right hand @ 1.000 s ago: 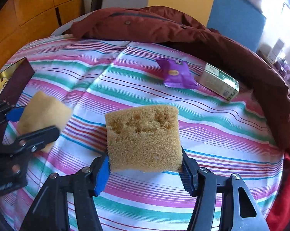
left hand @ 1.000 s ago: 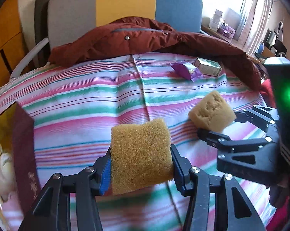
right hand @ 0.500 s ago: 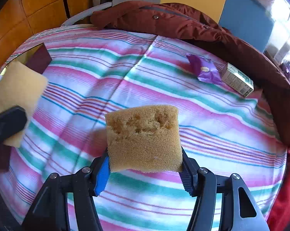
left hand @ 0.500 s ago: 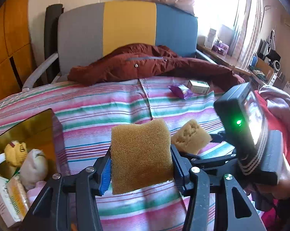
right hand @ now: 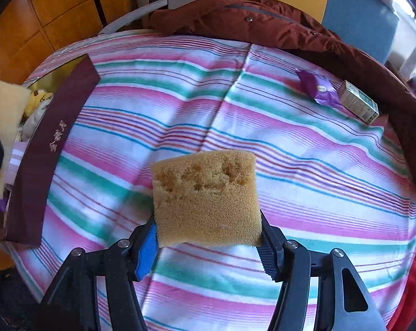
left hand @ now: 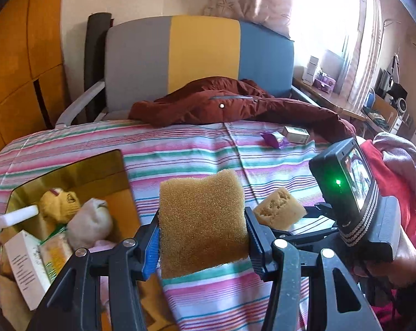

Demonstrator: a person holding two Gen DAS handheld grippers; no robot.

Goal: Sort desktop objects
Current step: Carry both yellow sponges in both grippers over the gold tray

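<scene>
Two sponges (left hand: 201, 220) (left hand: 279, 211), one purple packet (left hand: 275, 139), one small carton (left hand: 296, 134), one open box (left hand: 69, 171), one red jacket (left hand: 235, 107)

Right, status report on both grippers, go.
Left gripper shut on sponge. Right gripper shut on pitted sponge. Box open, nothing blocking.

Both wrist views look forward and down from close above the striped blanket (left hand: 196, 149) (right hand: 304, 165) (right view steeper), sharing its purple packet (left hand: 274, 139) (right hand: 319, 88).
</scene>
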